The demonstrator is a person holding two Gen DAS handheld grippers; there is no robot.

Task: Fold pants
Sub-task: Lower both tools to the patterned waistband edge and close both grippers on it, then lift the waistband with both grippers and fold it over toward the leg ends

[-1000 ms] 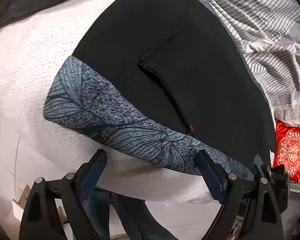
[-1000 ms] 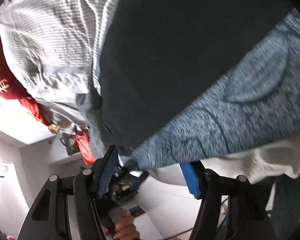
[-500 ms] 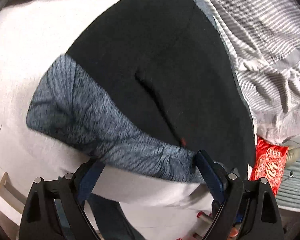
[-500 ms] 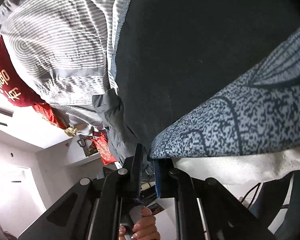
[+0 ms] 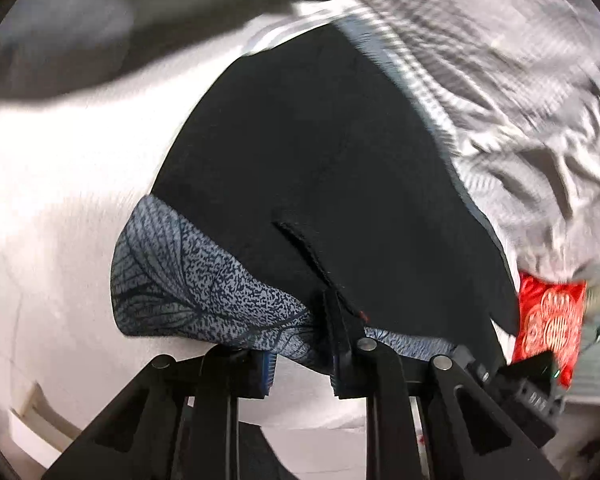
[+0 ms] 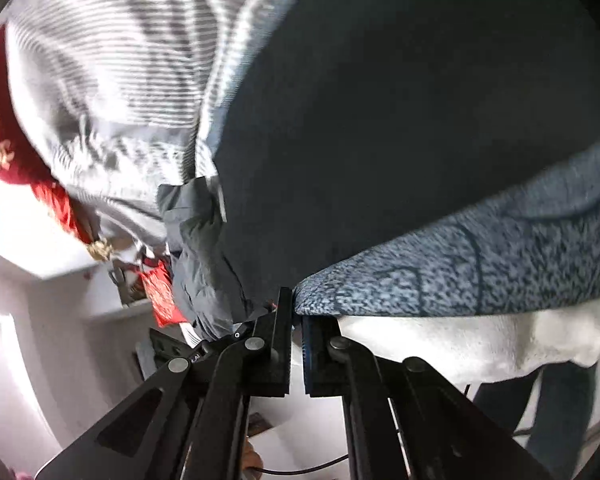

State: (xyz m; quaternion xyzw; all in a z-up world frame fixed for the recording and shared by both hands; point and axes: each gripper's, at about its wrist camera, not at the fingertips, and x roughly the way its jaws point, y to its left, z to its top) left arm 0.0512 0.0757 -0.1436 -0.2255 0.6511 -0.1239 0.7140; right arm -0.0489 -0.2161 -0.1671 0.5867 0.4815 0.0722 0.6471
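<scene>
Nearest in the left wrist view, left claw (image 5: 302, 342) clamped on the patterned grey-blue band (image 5: 204, 292) of the black pants (image 5: 320, 168), jaws just closed within the last moment, cloth bunched between the pads near the small red tag (image 5: 363, 314). Nearest in the right wrist view, right claw (image 6: 296, 316) likewise pinched on the corner of the same band (image 6: 480, 276), pads nearly together, only thin cloth between them, jaws also just closed. Beyond both claws, pants spread flat over a white bed cover (image 5: 60, 184), band edge toward the cameras at the near side of the bed, black legs stretching away. A seam or pocket slit (image 5: 300, 248) running up from the left claw into the black cloth. Just past the pants on their far side, a rumpled grey-and-white striped sheet (image 5: 500, 92), touching the pants' edge; in the right wrist view the same sheet (image 6: 120, 60) lying left of the pants, with a crumpled grey piece of cloth (image 6: 200, 248) beside the corner. Farther off, a red cushion with gold pattern (image 5: 548, 320) beyond the bed's edge, seen also as red at the left rim (image 6: 4, 140). Much of both views blurred.
</scene>
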